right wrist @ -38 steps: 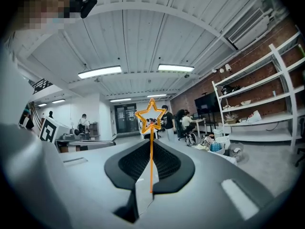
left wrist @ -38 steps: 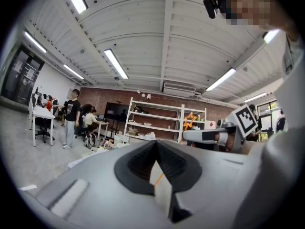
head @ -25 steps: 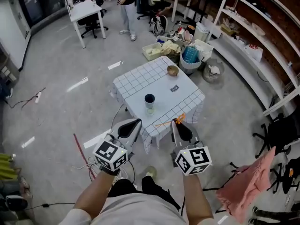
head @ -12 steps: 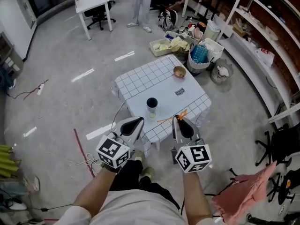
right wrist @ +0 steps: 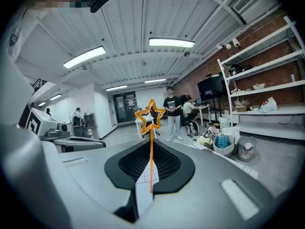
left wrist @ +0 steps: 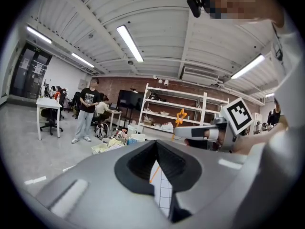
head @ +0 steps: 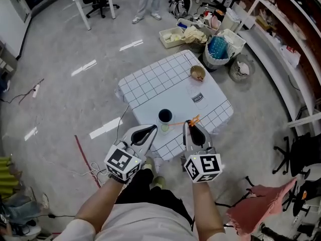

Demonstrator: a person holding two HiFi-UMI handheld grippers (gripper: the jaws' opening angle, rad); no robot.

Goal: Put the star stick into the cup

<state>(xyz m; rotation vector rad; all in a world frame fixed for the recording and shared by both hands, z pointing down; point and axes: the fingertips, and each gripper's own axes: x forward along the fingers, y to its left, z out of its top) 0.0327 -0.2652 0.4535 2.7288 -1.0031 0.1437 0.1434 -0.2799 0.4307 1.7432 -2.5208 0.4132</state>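
Star stick [right wrist: 151, 156]: thin orange rod topped with an open star outline. It stands upright, star up, pinched between the closed jaws of the right gripper [head: 189, 126]. Left gripper [head: 148, 131]: jaws together, nothing in them.

Only the head view shows the cup [head: 165, 116], on the checked table [head: 150, 84] near its front edge, with the stick's plain end close beside it. The left gripper view shows the star above the right gripper.

A second ago the table and cup sat farther off. The cup now lies just past the two gripper tips.
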